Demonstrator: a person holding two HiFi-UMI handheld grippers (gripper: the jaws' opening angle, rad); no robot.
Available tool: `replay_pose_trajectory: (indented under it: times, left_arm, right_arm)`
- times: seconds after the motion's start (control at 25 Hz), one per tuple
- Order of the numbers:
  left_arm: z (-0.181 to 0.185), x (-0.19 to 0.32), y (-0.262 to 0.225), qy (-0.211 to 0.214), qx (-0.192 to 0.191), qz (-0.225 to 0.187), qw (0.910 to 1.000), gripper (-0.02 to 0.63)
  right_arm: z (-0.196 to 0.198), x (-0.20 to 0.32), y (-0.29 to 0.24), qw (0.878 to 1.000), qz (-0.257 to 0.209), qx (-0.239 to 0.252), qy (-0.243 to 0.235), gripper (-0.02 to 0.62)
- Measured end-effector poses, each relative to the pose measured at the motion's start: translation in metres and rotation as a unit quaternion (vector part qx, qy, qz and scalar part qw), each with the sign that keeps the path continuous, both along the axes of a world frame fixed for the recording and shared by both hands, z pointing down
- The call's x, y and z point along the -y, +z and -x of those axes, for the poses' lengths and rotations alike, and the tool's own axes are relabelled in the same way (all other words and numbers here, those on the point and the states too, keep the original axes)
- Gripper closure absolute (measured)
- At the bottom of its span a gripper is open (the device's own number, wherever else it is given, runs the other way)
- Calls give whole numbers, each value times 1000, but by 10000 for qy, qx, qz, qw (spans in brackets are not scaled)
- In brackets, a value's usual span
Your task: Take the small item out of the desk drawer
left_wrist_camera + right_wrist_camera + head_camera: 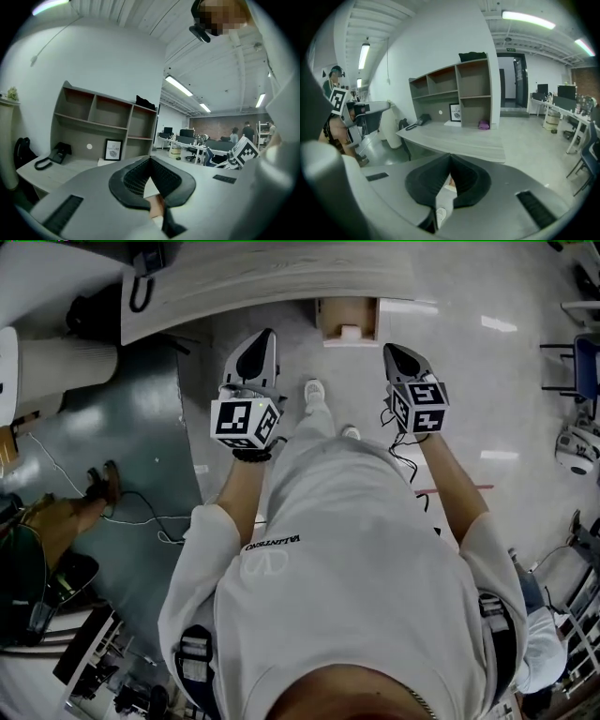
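Both grippers are held at waist height in front of the desk [272, 277]. A wooden drawer unit [347, 320] sits under the desk's edge, between and beyond the two grippers. No small item shows in any view. In the head view my left gripper [265, 338] points at the desk left of the unit, and my right gripper [392, 351] points just right of it. In its own view the left gripper [150, 158] has its pads meeting at the tips, nothing between them. The right gripper [450, 155] looks the same, shut and empty.
A black phone [141, 282] lies on the desk's left part. A shelf unit [454, 89] with a framed picture [455, 112] and a pink thing [483, 124] stands at the desk's back. A white cylinder [56, 367], floor cables [141, 517] and another person's legs [66, 512] are at the left, chairs [572, 371] at the right.
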State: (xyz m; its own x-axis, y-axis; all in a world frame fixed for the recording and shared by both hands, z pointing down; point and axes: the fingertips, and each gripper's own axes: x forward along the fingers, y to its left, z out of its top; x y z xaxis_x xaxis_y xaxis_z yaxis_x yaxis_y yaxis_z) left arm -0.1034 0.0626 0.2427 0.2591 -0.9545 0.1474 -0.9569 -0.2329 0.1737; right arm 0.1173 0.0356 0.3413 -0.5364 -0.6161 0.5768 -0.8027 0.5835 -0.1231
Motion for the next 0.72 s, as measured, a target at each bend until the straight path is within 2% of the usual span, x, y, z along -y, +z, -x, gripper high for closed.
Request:
replay_pose_trajectory:
  times: [0.2,0.32,0.72]
  left_arm:
    - [-14,45,23,635,-281,234,9973,607]
    - [-23,68,36,983,-259,284,9944,607]
    - [-37,101,124,1379,-277,951,9855,607]
  right_arm:
    - [23,32,21,9988,316,244,275,594]
    - [30,48,39,9978,449,176,448,594]
    - [40,87,118,9920,1108,-79,600,594]
